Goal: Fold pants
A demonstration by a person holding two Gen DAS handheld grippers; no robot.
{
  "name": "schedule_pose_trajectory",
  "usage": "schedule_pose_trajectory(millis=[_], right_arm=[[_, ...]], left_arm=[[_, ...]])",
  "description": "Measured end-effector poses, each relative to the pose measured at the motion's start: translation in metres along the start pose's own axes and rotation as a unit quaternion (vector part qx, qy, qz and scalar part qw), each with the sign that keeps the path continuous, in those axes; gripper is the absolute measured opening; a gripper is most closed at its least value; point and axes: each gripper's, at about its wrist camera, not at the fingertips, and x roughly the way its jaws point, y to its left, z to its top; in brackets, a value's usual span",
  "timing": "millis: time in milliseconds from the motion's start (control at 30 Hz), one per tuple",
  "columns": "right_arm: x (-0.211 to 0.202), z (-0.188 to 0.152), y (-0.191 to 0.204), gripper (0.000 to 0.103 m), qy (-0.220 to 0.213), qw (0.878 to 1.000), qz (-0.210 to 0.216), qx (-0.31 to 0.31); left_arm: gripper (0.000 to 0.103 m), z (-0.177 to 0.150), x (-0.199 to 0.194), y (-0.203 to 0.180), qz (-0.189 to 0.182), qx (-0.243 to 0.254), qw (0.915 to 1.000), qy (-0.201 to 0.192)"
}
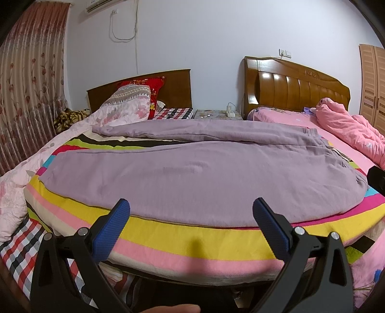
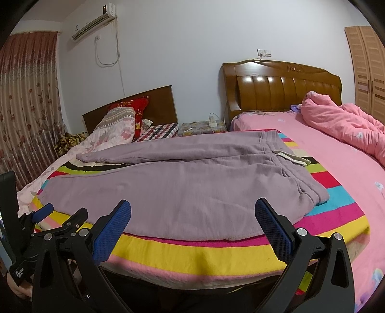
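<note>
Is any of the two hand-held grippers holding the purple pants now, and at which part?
Nothing is held. The left hand-held gripper and the right hand-held gripper are both open, at the near edge of the pants, which lie flat.

Before me, a pale wall carries an air conditioner at far left. A flowered curtain hangs left. Two wooden headboards stand against the wall: a plain dark headboard left, a carved headboard right, a nightstand between. A louvred wardrobe stands far right.
</note>
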Motion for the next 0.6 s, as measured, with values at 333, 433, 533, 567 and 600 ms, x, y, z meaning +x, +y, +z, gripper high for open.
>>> schedule_pose_trajectory(millis=[333,433,533,567,600], right_arm=[[0.006,-0.004,-0.001,0.099,0.011,1.0,0.0,0.002],[0.009,-0.006,-0.003,0.099,0.014,1.0,0.0,0.001],[0.014,-0.008,-0.005,0.099,0.018,1.0,-0.002,-0.004],[0.017,-0.008,-0.006,0.099,0.019,1.0,0.0,-0.009],[0.02,-0.007,-0.006,0.099,0.018,1.0,0.003,-0.016]], left_arm=[[0.102,-0.001,0.003,0.003,-0.003,-0.008,0.9999,0.007],[0.102,-0.003,0.004,0.005,0.006,-0.009,0.9999,0.003],[0.102,-0.003,0.008,0.007,0.014,-0.01,0.9998,0.009],[0.102,-0.002,0.009,0.008,0.016,-0.011,0.9997,0.012],[0.102,0.001,0.011,0.01,0.019,-0.011,0.9997,0.011]])
